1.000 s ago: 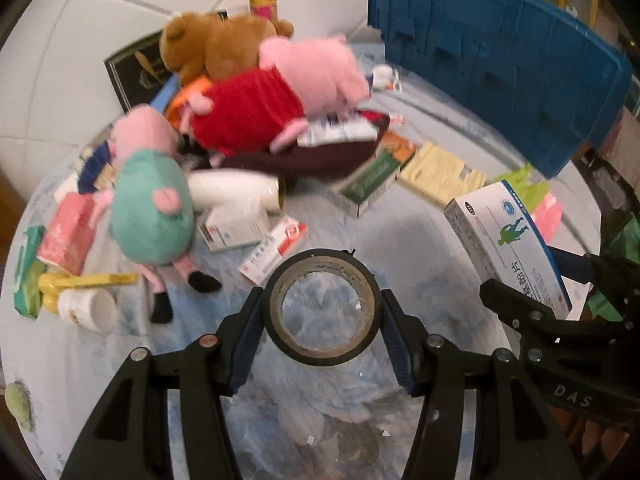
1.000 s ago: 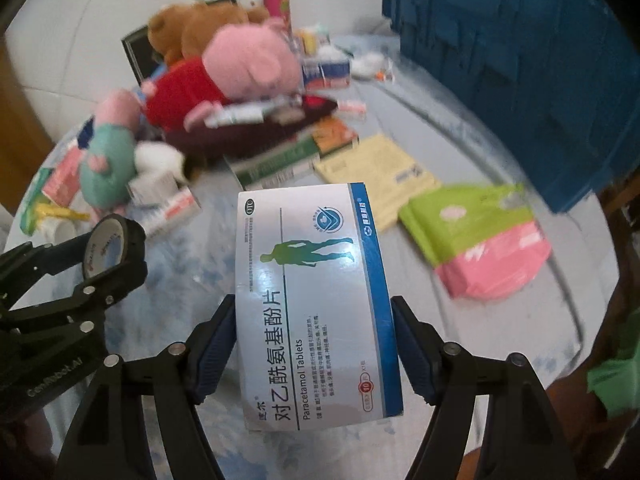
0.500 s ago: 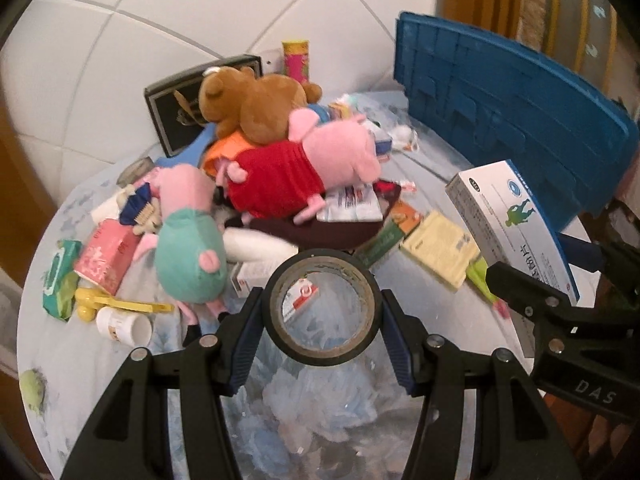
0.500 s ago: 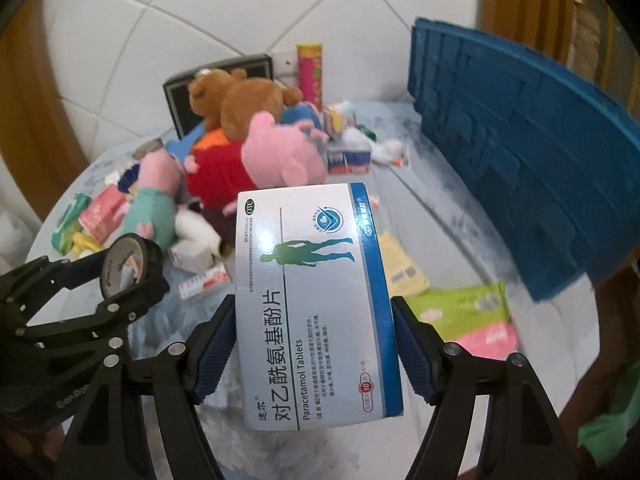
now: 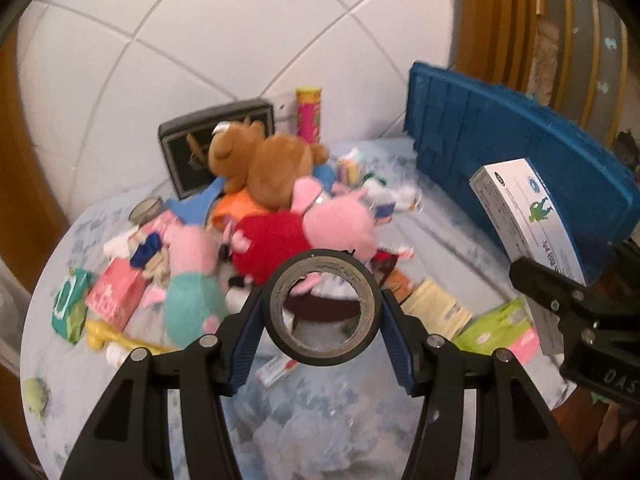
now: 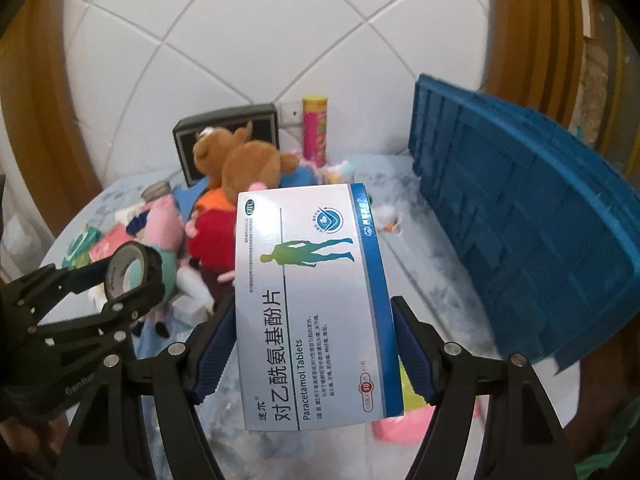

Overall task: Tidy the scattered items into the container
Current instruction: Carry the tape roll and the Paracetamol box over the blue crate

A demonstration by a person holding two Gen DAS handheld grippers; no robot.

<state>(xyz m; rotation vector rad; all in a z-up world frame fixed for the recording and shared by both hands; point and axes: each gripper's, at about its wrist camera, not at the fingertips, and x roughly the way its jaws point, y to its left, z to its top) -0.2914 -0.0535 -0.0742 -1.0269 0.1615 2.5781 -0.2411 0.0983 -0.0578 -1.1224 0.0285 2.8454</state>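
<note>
My left gripper (image 5: 322, 318) is shut on a black roll of tape (image 5: 280, 308), held upright well above the table. My right gripper (image 6: 312, 344) is shut on a white and blue box of paracetamol tablets (image 6: 308, 300), its long sides pressed between the blue pads. In the left wrist view the tablet box (image 5: 532, 216) hangs at the right. In the right wrist view the tape roll (image 6: 130, 270) hangs at the left. The blue plastic crate (image 6: 520, 216) stands on the table's right side, and I see only its outer wall.
A heap on the round table (image 5: 320, 420) holds a brown teddy bear (image 5: 264, 160), a pink pig plush in red (image 5: 304, 232), another in teal (image 5: 192, 300), small boxes and packets. A black framed box (image 5: 208, 148) and a tall tube (image 5: 308, 114) stand by the tiled wall.
Both grippers have risen with the tape and the tablet box still held. The table and the heap now sit lower and farther off, and more wall shows.
</note>
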